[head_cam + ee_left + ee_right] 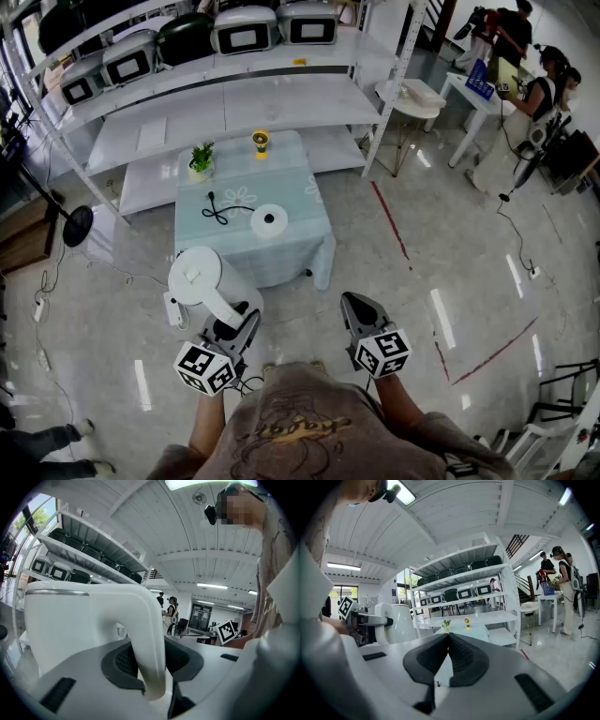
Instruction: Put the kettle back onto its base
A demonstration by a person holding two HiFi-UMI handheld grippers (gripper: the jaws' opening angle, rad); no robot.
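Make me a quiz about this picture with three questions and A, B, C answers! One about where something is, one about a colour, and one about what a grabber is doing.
1. Where is the round kettle base?
A. On the table
B. On the floor
C. On a shelf

2. What colour is the kettle?
A. White
B. Red
C. Black

3. What is the left hand-held gripper doing?
A. It is open and empty
B. It is shut on the kettle's handle
C. It is holding the plant

Answers:
1 A: the head view shows it lying on the pale blue cloth.
2 A: body and lid are white in every view.
3 B: the left gripper view shows the pads pressed on both sides of the handle.
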